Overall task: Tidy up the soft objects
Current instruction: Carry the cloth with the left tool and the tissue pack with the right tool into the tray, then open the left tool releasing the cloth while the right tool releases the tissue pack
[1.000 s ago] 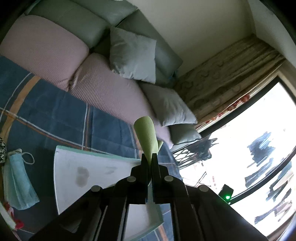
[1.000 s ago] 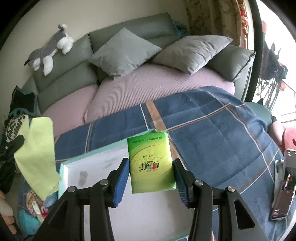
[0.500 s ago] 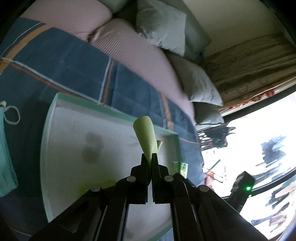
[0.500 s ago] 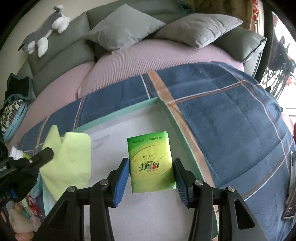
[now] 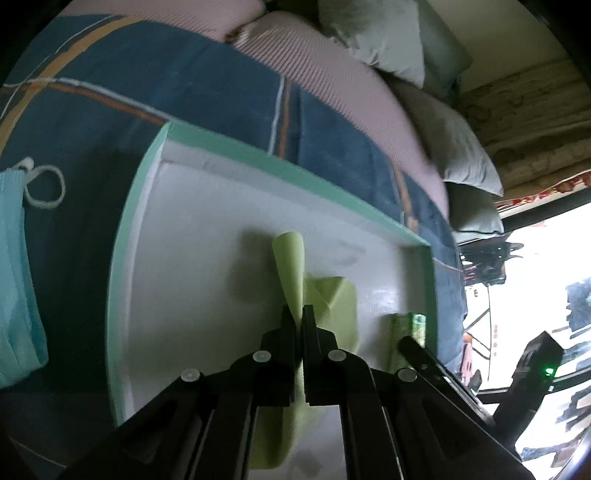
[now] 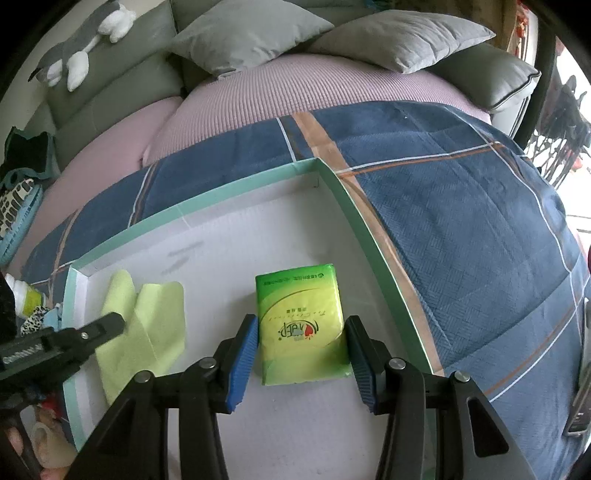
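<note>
Sofa scene seen from two handheld grippers, both pointing down into a shallow rectangular tray (image 6: 354, 221) with a mint-green rim and a smooth white floor marked by a few grey smudges. The tray rests on a blue plaid blanket (image 6: 461, 229) with a woven texture and thin orange and white stripes, spread over ribbed pink seat cushions (image 6: 277, 96).

The left gripper (image 5: 298, 317) has black fingers pressed fully together on a soft, thin lime-green cloth (image 6: 147, 325). One rounded fold of the cloth stands up between the fingertips, and the rest spreads in loose creased folds onto the tray floor near the tray's left end.

The right gripper (image 6: 301, 354) has ridged blue pads on black fingers. Its jaws stand about halfway apart, one pad against each long side of a glossy green rectangular tissue packet (image 6: 301, 325) with printed lettering. The packet sits over the white floor in the right half of the tray, well apart from the cloth.

Behind the tray, plump grey square pillows (image 6: 251, 33) lean on the smooth grey sofa back, where a grey and white plush toy (image 6: 77, 51) lies. In the left view a pale blue pleated face mask (image 5: 18, 280) with a white ear loop lies on the blanket just beside the tray.
</note>
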{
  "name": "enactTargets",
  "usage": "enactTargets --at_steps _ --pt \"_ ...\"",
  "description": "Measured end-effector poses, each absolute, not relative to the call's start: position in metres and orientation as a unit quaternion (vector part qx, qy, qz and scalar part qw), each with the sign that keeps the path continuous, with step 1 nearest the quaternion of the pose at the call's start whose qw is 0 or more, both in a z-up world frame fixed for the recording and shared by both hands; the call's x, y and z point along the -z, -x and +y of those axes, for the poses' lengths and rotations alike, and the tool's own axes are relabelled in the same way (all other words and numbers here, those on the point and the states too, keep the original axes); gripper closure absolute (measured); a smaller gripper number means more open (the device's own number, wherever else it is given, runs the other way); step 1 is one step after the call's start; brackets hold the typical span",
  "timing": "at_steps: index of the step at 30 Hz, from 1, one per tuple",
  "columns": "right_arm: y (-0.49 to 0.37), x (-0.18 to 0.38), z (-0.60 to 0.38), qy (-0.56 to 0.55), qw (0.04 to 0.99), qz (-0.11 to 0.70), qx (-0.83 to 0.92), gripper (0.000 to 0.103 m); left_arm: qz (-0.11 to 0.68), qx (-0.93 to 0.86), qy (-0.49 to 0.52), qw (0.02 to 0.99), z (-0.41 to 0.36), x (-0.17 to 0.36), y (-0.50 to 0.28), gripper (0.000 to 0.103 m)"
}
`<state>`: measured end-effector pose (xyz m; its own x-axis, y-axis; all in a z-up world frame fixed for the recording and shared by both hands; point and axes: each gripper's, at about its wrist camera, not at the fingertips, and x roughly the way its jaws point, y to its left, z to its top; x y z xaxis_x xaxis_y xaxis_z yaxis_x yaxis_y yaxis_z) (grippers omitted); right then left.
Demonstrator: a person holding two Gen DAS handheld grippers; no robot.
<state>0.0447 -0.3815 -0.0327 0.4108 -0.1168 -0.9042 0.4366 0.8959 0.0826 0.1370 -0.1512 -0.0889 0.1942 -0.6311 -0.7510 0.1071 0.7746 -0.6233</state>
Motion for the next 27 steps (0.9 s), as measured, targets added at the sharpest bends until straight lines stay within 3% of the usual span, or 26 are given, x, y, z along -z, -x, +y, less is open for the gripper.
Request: enactTargets --at_steps 13,15,17,21,23,27 --pt "-0.046 0.033 -0.383 -0.154 0.824 0.518 0.170 0.052 0.584 0.243 0.193 0.751 -0.158 0.075 -0.136 0.099" --pt "-0.046 0.033 -0.382 -0.152 0.824 0.519 0.170 0.052 0.582 0.241 0.188 0.754 -0.158 0.070 -0.135 0.091" --pt "-0.047 0.033 -0.381 -0.148 0.824 0.521 0.169 0.051 0.580 0.237 0.182 0.758 -0.156 0.064 -0.134 0.065" --pt "-0.048 0.029 -0.378 -0.140 0.827 0.517 0.170 0.044 0.570 0.228 0.170 0.771 -0.152 0.052 -0.134 0.059" --pt "-0.047 0.023 -0.376 -0.134 0.831 0.512 0.172 0.044 0.564 0.221 0.166 0.778 -0.150 0.046 -0.134 0.049" --pt "-0.043 0.006 -0.373 -0.121 0.842 0.494 0.178 0.041 0.540 0.209 0.141 0.803 -0.146 0.030 -0.133 0.039"
